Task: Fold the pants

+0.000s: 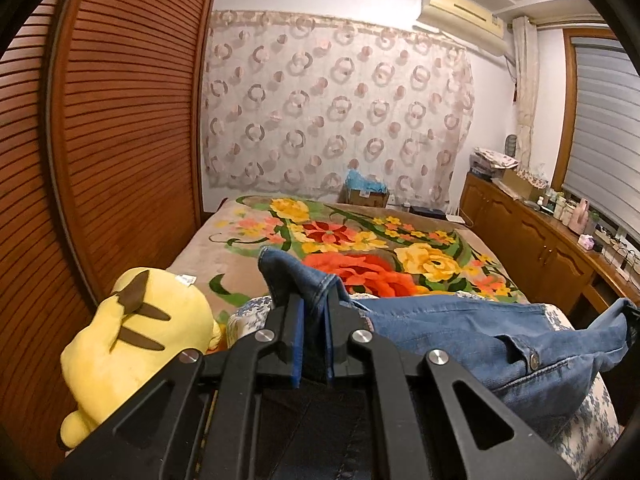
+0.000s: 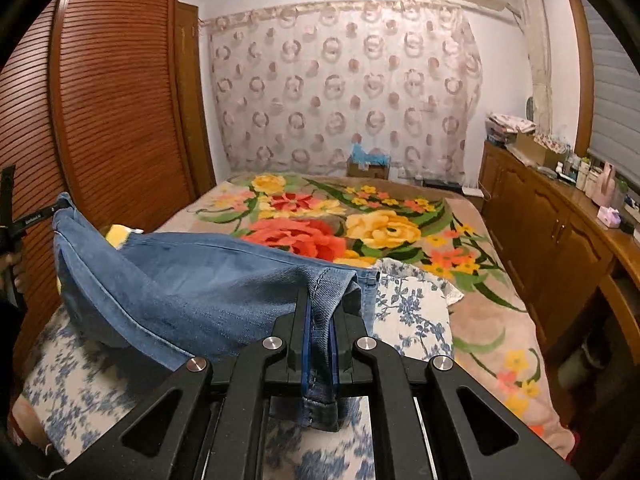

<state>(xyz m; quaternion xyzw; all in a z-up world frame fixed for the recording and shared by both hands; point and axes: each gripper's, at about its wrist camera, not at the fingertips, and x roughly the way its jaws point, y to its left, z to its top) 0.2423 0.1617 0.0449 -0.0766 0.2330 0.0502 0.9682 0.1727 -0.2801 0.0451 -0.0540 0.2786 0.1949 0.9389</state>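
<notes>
The pants are blue jeans (image 1: 460,328), held up above the bed between both grippers. My left gripper (image 1: 314,308) is shut on one corner of the denim, whose hem sticks up past the fingers. In the right wrist view my right gripper (image 2: 320,312) is shut on another stitched edge of the jeans (image 2: 192,280), which stretch left to the other gripper (image 2: 16,216) at the frame's left edge. The rest of the jeans hangs slack between them.
A bed with a floral blanket (image 2: 360,220) lies ahead, with a blue-flowered cloth (image 2: 412,312) at its near end. A yellow plush toy (image 1: 136,344) sits at the left by the louvred wardrobe (image 1: 120,140). A wooden cabinet (image 2: 560,248) with clutter lines the right.
</notes>
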